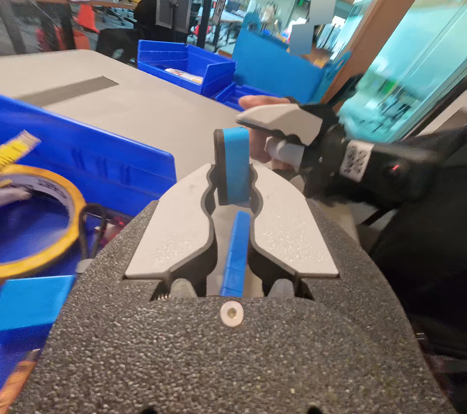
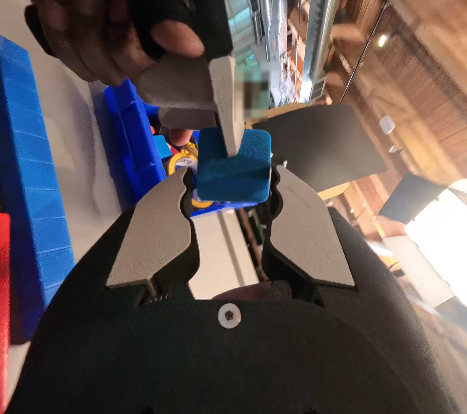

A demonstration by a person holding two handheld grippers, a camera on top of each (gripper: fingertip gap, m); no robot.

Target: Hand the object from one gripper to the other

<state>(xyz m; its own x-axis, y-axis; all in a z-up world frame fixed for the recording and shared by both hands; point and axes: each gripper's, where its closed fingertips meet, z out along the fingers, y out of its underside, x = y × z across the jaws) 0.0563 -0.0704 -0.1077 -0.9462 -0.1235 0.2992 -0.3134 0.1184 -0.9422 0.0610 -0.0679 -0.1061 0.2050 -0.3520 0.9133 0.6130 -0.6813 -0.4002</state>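
The object is a flat blue square pad (image 1: 236, 162) with a black backing. In the left wrist view it stands edge-on between the fingertips of my left gripper (image 1: 233, 169), which is shut on it. In the right wrist view the pad (image 2: 235, 182) shows face-on, with my left gripper (image 2: 232, 149) clamping it from above. My right gripper (image 2: 231, 174) is open and straddles the pad's lower half. A thin gap shows at its left fingertip. In the left wrist view my right gripper (image 1: 265, 149) reaches in from the right, its upper finger (image 1: 278, 115) just above the pad's top edge.
A large blue bin (image 1: 88, 149) at my left holds a yellow tape roll (image 1: 38, 220) and a yellow cable plug (image 1: 17, 146). More blue bins (image 1: 187, 66) stand at the far edge of the grey table (image 1: 126, 103). A hand (image 2: 88, 23) holds the left gripper. Left and right tips are no more than a few centimetres apart.
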